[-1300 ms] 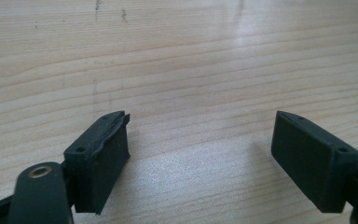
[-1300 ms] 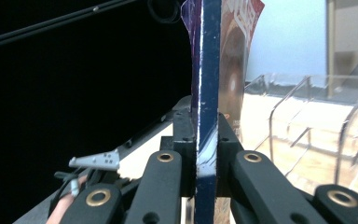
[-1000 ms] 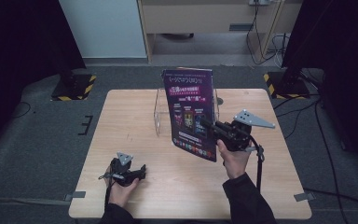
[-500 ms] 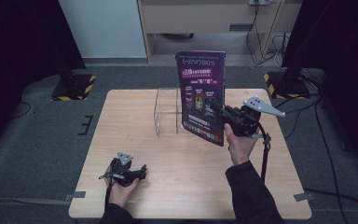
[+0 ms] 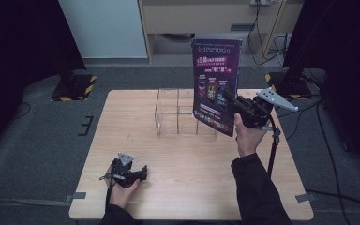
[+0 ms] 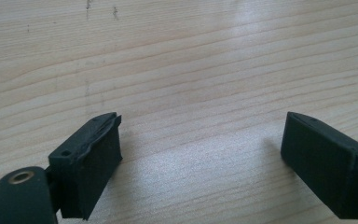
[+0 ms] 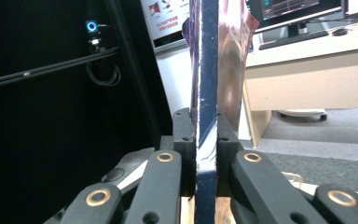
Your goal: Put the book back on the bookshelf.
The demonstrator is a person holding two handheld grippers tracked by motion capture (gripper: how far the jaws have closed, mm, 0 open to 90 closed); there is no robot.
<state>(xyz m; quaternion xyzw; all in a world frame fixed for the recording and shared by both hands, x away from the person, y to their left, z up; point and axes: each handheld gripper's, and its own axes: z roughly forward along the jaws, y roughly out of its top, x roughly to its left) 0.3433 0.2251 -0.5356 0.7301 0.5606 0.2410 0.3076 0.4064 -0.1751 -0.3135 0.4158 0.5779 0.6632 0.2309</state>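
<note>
The left gripper (image 5: 143, 171) is lying low on the wooden table (image 5: 136, 136) near the front edge, and its jaws are standing wide apart with nothing between them, just bare wood showing in the left gripper view. It is not doing any work, so little can go wrong there, except that the person's left hand (image 5: 122, 187) is too far off to help if the other side slips. Next along, in the middle of the table, a clear plastic stand (image 5: 178, 112) is sitting open at the top. To its right, the purple poster board (image 5: 216, 84) is hanging upright in the air, its lower edge near the right end of the stand. The right gripper (image 5: 232, 101) is pinching it by its right edge, and in the right gripper view the two jaws are pressing tight on the thin board (image 7: 208, 70) from both sides. I think the board is the thing to worry about. It is tall and held only at one edge, so it could swing or twist and slide out of the pinch. It could also bump the clear stand and knock it over or push it along the table.
</note>
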